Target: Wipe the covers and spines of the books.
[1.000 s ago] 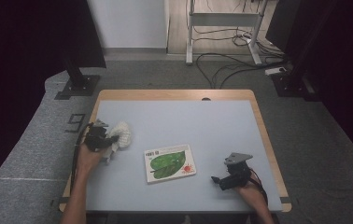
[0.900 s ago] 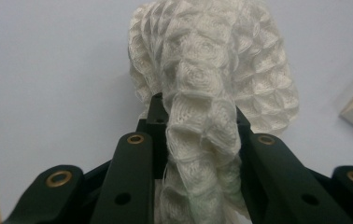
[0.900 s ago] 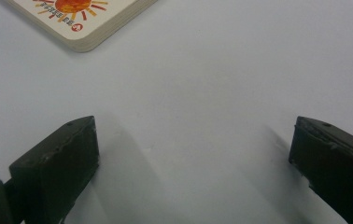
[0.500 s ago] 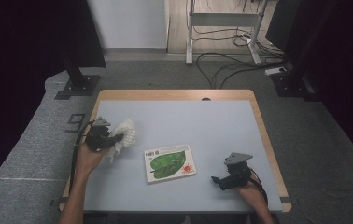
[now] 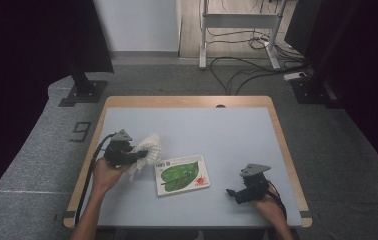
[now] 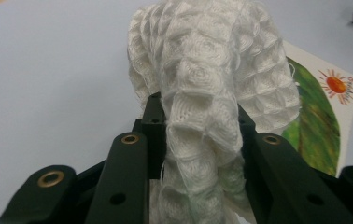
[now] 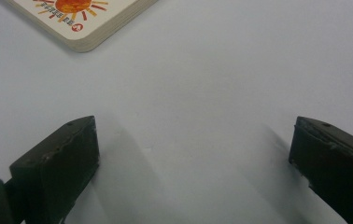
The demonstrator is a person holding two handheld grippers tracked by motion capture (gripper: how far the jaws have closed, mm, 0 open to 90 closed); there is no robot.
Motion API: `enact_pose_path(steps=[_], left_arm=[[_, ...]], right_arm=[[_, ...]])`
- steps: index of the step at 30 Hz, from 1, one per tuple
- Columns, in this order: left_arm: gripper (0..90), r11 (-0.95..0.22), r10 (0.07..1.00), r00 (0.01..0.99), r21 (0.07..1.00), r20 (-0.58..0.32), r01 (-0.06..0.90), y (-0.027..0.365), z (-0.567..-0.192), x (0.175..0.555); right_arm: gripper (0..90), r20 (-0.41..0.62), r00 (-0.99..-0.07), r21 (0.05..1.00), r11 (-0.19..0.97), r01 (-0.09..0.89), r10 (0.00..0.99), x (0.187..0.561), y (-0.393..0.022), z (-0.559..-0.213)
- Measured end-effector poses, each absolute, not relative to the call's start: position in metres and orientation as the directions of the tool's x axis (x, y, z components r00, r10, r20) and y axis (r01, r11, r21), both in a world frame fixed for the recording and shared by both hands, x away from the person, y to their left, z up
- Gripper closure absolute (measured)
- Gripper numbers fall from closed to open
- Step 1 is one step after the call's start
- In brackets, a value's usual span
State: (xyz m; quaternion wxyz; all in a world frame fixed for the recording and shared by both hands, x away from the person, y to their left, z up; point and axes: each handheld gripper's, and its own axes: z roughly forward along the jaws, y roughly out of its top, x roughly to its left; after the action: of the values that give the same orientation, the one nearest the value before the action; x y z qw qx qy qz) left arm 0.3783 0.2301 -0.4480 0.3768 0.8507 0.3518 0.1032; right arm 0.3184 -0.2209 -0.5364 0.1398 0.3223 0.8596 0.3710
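A: From my seat, the nearest thing is my right hand-held gripper (image 5: 233, 193), resting low on the desk (image 5: 227, 130) at the near right. Its 2 jaws stand wide apart with nothing but bare desk between them.

B: And the book?

A: The book (image 5: 182, 174) lies flat mid-desk, well apart from that gripper, its sun corner (image 7: 79, 18) just ahead of the open jaws. It looks like a stiff board book, so I'd judge it would slide rather than bend.

B: The cloth is the thing in hand, then?

A: Yes. The white cloth (image 6: 202, 107) is pinched in my left hand-held gripper (image 5: 139, 155), whose jaws are nearly shut on a bunched fold; they have just eased open a touch, but the cloth is between them and held. It sits just left of the book, partly lifted, a tail drooping toward the desk.

B: How will it handle?

A: Light, soft and floppy, I'd say. The waffle weave should give good bite, little risk of slipping. A gathered fold is the right place to hold; a single edge would let it unfurl and drag.

B: Pose?

A: Left forearm (image 5: 94, 200) comes in from the near edge, with the gripper about level, pointing right toward the book.
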Motion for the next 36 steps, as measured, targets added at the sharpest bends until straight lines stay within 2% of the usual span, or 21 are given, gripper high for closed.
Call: enact_pose_path(steps=[16,23,36], left_arm=[[66.4,-0.536,0.652,0.756,0.678,-0.046,0.504,0.191,-0.478,0.374],[66.9,-0.532,0.655,0.752,0.665,-0.068,0.524,0.189,-0.492,0.376],[67.9,-0.53,0.626,0.775,0.684,-0.083,0.501,0.172,-0.499,0.377]], right_arm=[[1.3,-0.003,-0.757,0.729,0.52,0.446,0.654,0.318,-0.221,-0.536],[1.4,-0.003,-0.756,0.729,0.519,0.447,0.655,0.318,-0.221,-0.536],[1.3,-0.004,-0.755,0.728,0.519,0.447,0.656,0.318,-0.221,-0.536]])
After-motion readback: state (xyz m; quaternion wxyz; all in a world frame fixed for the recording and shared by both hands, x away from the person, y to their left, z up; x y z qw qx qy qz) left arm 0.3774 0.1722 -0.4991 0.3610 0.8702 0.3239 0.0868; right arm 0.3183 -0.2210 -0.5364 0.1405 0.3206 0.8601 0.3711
